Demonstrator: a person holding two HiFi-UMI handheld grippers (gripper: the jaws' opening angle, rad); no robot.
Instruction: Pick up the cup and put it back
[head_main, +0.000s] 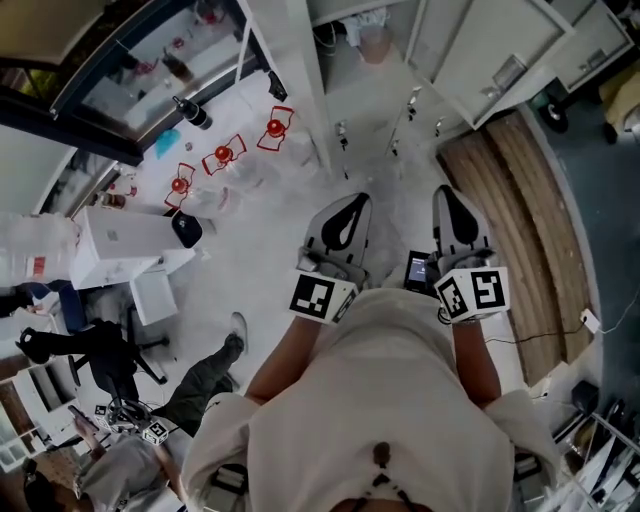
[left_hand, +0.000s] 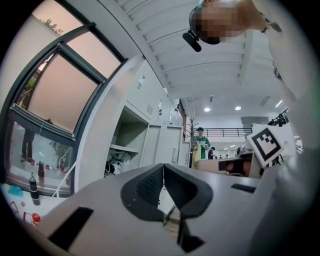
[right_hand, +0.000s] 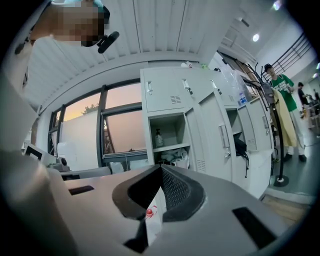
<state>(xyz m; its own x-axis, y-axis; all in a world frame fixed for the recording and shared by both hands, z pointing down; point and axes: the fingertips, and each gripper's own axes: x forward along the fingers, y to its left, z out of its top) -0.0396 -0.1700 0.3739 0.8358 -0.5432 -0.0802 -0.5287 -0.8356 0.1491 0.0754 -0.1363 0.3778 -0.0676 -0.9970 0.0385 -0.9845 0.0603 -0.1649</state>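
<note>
No cup can be told for sure in any view. In the head view my left gripper (head_main: 343, 228) and right gripper (head_main: 457, 218) are held side by side close to my chest, both pointing forward. Each is shut with nothing between its jaws. The left gripper view shows the left gripper (left_hand: 163, 171) with its dark pads (left_hand: 147, 186) meeting, aimed at white lockers. In the right gripper view the right gripper (right_hand: 161, 172) is likewise shut, facing an open locker shelf (right_hand: 170, 146). Three small red items (head_main: 222, 155) sit on a white surface by the window.
White lockers (head_main: 500, 50) stand ahead and to the right, with a strip of wooden floor (head_main: 530, 200) beside them. A white box (head_main: 120, 245), an office chair (head_main: 100, 355) and a seated person (head_main: 130, 450) are at the left. Dark bottles (head_main: 190, 112) stand by the window.
</note>
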